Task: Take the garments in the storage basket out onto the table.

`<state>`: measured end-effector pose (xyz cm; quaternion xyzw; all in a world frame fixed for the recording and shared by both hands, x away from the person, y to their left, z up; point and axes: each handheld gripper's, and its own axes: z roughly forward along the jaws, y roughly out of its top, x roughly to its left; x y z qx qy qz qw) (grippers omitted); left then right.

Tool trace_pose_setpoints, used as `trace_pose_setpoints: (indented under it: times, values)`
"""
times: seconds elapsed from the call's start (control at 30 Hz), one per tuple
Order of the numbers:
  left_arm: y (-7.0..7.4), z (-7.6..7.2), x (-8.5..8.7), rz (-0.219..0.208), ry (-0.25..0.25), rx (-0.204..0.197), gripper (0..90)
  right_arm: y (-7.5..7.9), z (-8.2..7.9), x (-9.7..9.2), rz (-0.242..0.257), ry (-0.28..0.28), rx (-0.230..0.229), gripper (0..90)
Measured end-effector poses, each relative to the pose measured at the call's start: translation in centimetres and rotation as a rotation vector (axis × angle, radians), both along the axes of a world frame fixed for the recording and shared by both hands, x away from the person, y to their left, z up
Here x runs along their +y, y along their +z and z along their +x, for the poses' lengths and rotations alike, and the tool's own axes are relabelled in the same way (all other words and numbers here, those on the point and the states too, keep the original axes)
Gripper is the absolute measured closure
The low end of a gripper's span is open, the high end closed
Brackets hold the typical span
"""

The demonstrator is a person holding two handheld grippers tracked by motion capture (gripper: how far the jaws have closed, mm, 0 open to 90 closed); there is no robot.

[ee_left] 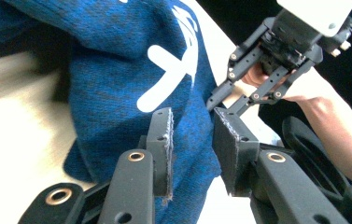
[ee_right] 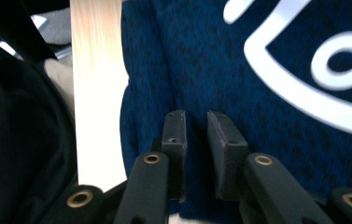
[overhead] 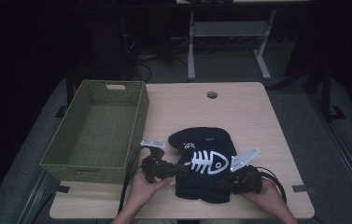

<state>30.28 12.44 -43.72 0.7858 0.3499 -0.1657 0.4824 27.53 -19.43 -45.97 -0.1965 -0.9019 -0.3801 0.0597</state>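
Note:
A dark blue knit garment (overhead: pixel 200 141) with a white fish-skeleton print (overhead: pixel 207 163) lies near the table's front edge. My left gripper (overhead: pixel 181 169) comes in at its left edge. In the left gripper view the blue fabric (ee_left: pixel 117 60) fills the gap between the jaws, and my left gripper (ee_left: pixel 192 137) is shut on a thick fold. My right gripper (overhead: pixel 225 184) is at the garment's lower right corner. In the right gripper view my right gripper (ee_right: pixel 196 128) has its pads close together, shut on the fabric's (ee_right: pixel 281 154) edge. My right gripper (ee_left: pixel 220 100) also shows across the garment.
A green woven basket (overhead: pixel 94 126) with nothing in it stands at the table's left, close to my left hand. The light wooden table (overhead: pixel 257 121) has a round hole (overhead: pixel 212 94) at the back. Cables trail from both grippers toward the front edge.

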Motion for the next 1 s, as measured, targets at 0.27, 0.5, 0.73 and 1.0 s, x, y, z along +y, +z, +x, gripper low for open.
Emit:
trace_pose_setpoints:
  times: [0.27, 0.5, 0.73, 1.0]
  values:
    - [-0.1, 0.1, 0.5, -0.009, 0.029, -0.009, 68.2, 0.3, -0.3, -0.6, -0.025, -0.005, -0.003, 76.8]
    - [-0.5, 0.1, 0.6, 0.0, 0.038, -0.013, 67.1, 2.7, 0.8, 0.2, 0.106, -0.065, -0.06, 68.2]
    - [-1.1, 0.0, 0.7, 0.002, 0.035, -0.006, 67.0, 5.6, 2.9, 2.8, 0.124, -0.101, -0.125, 59.2]
    - [-1.3, -0.1, 0.9, -0.001, 0.04, 0.0, 67.0, 6.8, 5.0, 5.8, 0.088, -0.138, -0.18, 47.4]
